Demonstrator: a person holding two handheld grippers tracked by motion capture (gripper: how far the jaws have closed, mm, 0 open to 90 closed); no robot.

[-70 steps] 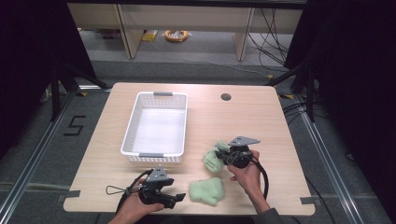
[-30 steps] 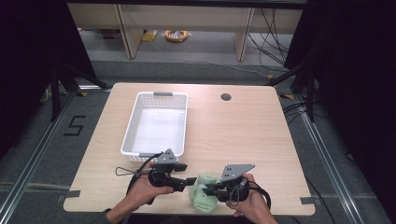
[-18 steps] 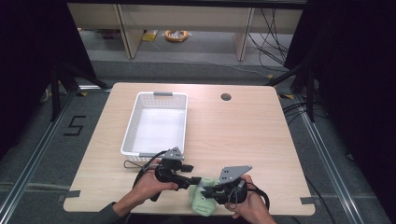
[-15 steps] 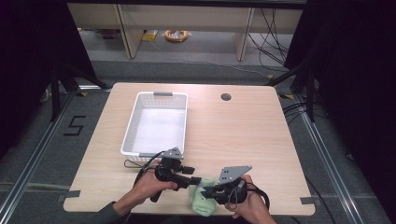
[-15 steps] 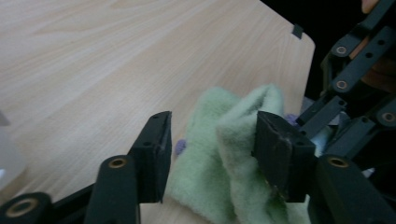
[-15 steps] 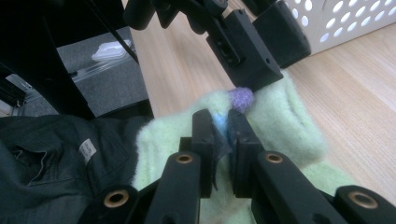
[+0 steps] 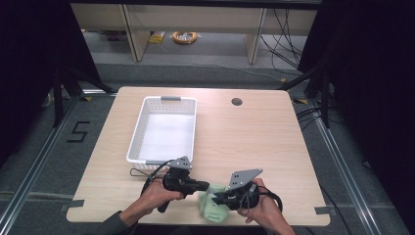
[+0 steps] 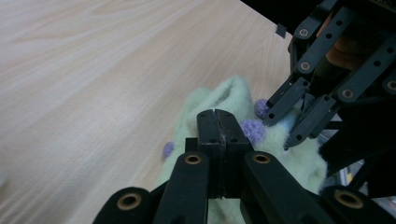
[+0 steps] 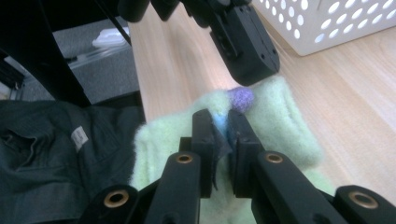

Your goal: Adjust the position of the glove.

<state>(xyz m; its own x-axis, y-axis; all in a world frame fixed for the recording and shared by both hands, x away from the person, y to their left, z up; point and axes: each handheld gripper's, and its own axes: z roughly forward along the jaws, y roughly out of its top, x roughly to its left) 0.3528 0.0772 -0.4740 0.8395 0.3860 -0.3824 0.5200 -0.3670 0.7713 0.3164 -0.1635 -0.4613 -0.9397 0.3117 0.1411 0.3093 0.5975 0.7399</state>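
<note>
A pale green fuzzy cloth [image 7: 211,206] with purple bobbles lies at the table's near edge, between the two hands. My left gripper [image 7: 204,186] reaches in from the left. Its jaws have just been closing and now stand together, the tips [image 8: 217,122] pinching the cloth [image 8: 219,95] beside a purple bobble [image 8: 252,130]. My right gripper [image 7: 216,199] comes in from the right, shut on the same cloth [image 9: 280,116]. A bit of blue shows between the jaws at my right gripper [image 9: 219,125]. The left gripper's tips [image 9: 250,70] press on the cloth's far edge just beyond.
A white perforated basket [image 7: 138,147] stands empty just behind the left hand, and its wall [image 9: 327,28] is close by. A cable hole [image 7: 237,102] sits at the table's far side. A person's dark garment [image 9: 46,149] hangs below the near edge.
My left gripper has slid a little right onto the cloth, and its jaws have gone from open to shut. The right gripper has kept still, holding the cloth.
</note>
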